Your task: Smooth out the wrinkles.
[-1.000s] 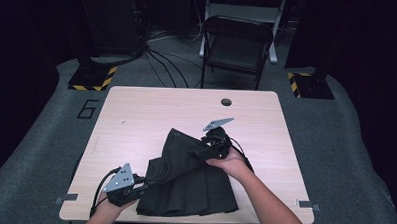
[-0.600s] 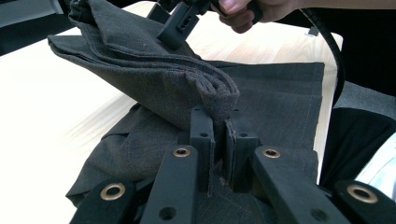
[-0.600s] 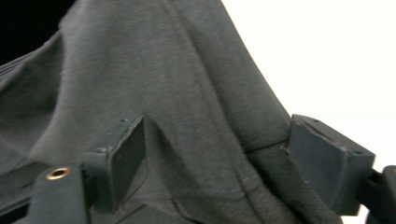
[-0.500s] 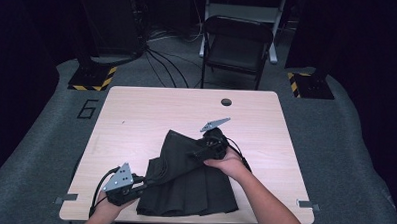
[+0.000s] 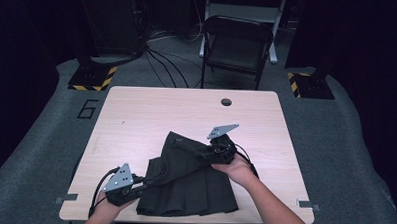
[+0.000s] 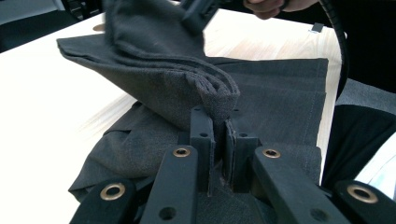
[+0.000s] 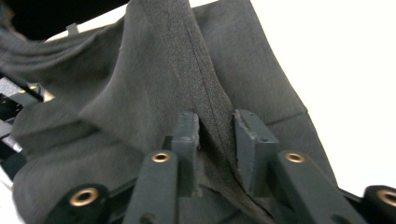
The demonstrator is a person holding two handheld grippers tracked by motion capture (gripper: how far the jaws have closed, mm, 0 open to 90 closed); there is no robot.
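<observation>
A dark grey cloth [image 5: 193, 192] lies partly folded on the wooden table [image 5: 161, 110], near its front edge. At the cloth's near left corner my left gripper [image 5: 143, 180] is shut on a thick folded edge, which shows pinched between its pads in the left gripper view [image 6: 219, 123]. My right gripper [image 5: 197, 154] sits on the cloth's upper part. Its jaws have just been closing, and a raised ridge of the cloth [image 7: 140, 93] runs between the pads [image 7: 217, 123], which press on it.
A black folding chair [image 5: 236, 43] stands behind the table. The tabletop has a round hole [image 5: 226, 102] near its far edge. Stand bases with yellow-black stripes [image 5: 92, 77] sit on the floor at both far corners, with cables between them.
The right gripper has shifted slightly on the cloth and its jaws have drawn in around a fold. The left gripper has kept still, holding its corner.
</observation>
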